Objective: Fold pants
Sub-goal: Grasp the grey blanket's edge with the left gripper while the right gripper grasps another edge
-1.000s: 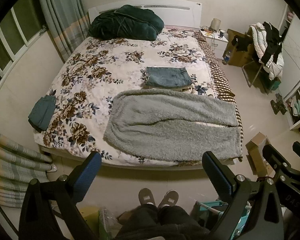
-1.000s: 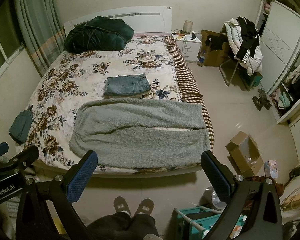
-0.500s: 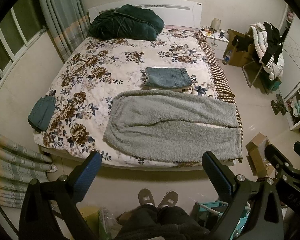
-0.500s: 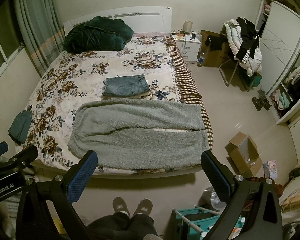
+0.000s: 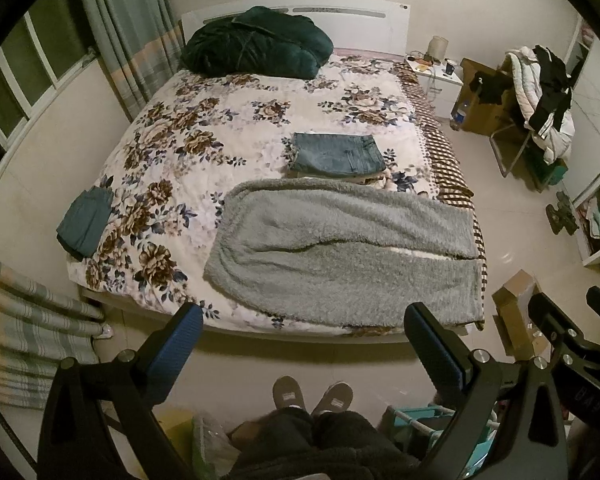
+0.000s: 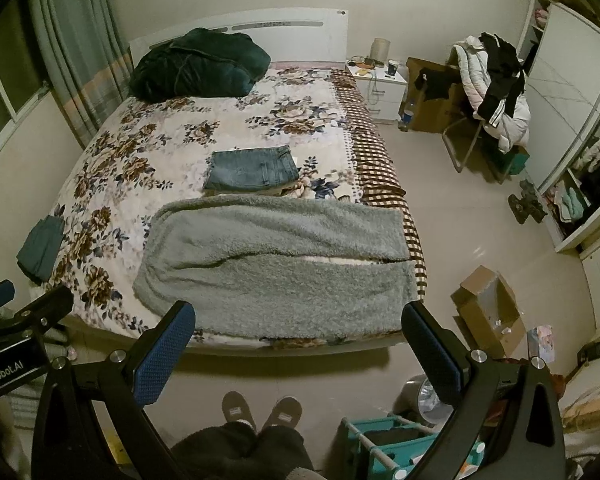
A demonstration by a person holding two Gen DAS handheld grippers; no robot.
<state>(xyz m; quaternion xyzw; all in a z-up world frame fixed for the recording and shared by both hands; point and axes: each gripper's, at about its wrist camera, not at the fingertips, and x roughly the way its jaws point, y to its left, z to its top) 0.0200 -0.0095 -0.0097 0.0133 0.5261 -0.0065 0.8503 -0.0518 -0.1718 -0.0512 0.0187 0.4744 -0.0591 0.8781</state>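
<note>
Grey fleece pants [image 5: 340, 248] lie spread flat across the near end of the bed, legs pointing right; they also show in the right wrist view [image 6: 276, 268]. My left gripper [image 5: 302, 332] is open and empty, held above the floor short of the bed's near edge. My right gripper [image 6: 298, 332] is open and empty too, at the same distance from the bed. Both stand apart from the pants.
Folded jeans [image 5: 336, 154] sit on a stack behind the pants. A folded teal garment [image 5: 85, 224] lies at the bed's left edge, a dark green duvet [image 5: 256, 42] at the headboard. A cardboard box [image 6: 488, 312] and a teal rack [image 6: 400, 448] stand on the floor at right.
Both views have shifted very slightly; the grippers stay open and the pants have not moved.
</note>
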